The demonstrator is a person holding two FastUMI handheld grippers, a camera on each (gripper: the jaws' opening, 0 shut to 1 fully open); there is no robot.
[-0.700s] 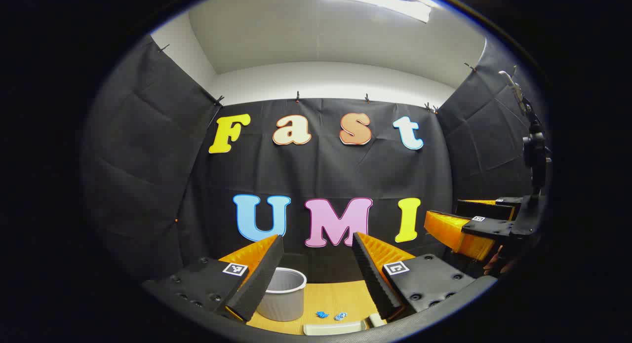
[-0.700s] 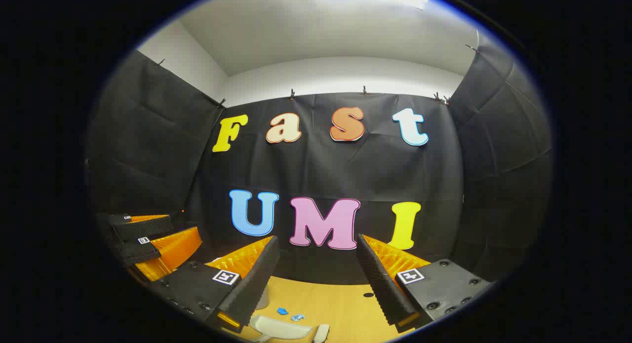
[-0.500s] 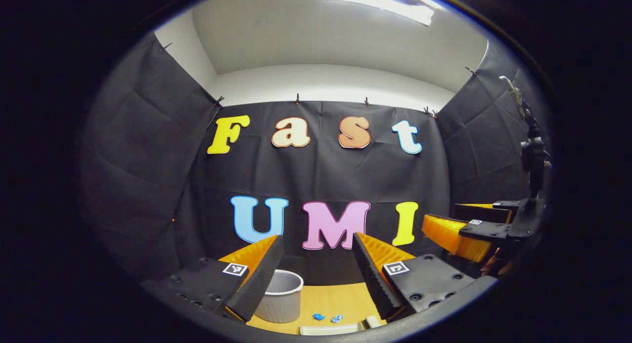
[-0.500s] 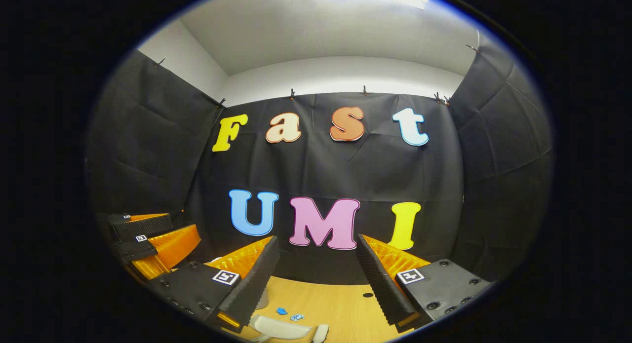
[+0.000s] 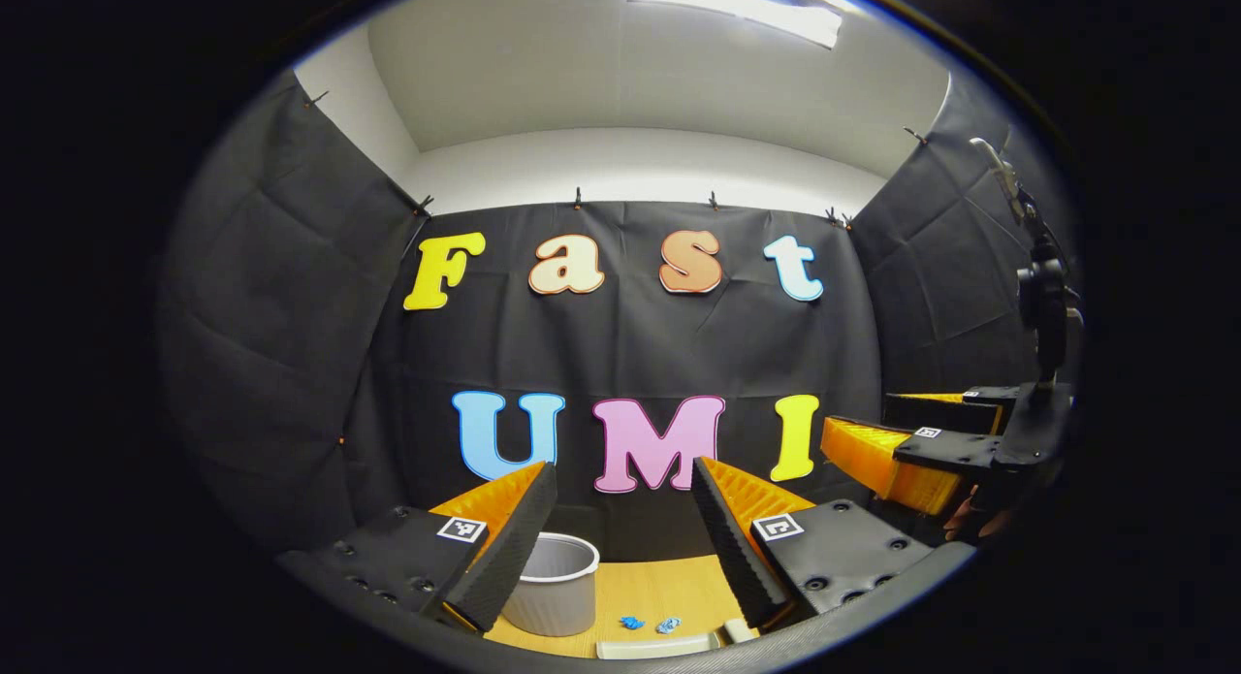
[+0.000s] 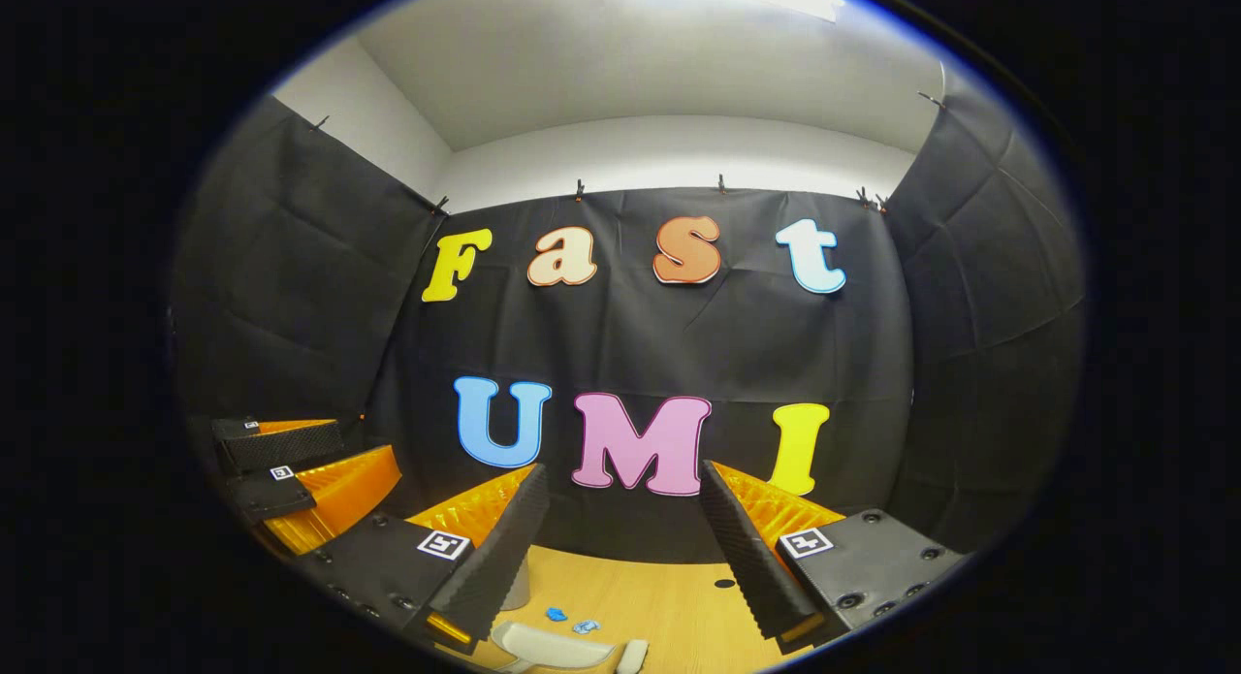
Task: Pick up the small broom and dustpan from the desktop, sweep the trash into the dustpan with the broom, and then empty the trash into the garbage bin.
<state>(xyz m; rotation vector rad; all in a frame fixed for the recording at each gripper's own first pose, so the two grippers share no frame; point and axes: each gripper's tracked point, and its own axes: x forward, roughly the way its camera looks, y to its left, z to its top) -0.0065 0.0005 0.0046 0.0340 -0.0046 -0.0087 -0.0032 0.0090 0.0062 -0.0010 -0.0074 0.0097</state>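
- I am in a booth with black cloth walls (image 5: 291, 296), a white ceiling and a bright lamp (image 5: 732, 5) up at 12 o'clock.
- Down low is a yellow wooden desktop (image 6: 669, 601).
- In the left gripper view, my left gripper (image 5: 620, 538) is wide open and has nothing in it.
- A grey garbage bin (image 5: 555, 582) stands on the desktop at about 7 o'clock, partly behind my left finger.
- Small blue bits of trash (image 5: 650, 623) lie just to the right of the bin, at 6 o'clock.
- A pale bar (image 5: 654, 645) lies at the very bottom, just under the trash. I cannot tell if it is the broom or the dustpan.
- My other gripper shows far off at 3 o'clock, and a hand (image 5: 965, 519) holds it.
- In the right gripper view, my right gripper (image 6: 625, 553) is wide open too and holds nothing.
- The trash shows again at 6 o'clock, and a pale rounded thing (image 6: 548, 647) lies just below it.
- A small dark dot (image 6: 724, 583) sits on the desktop near my right finger.
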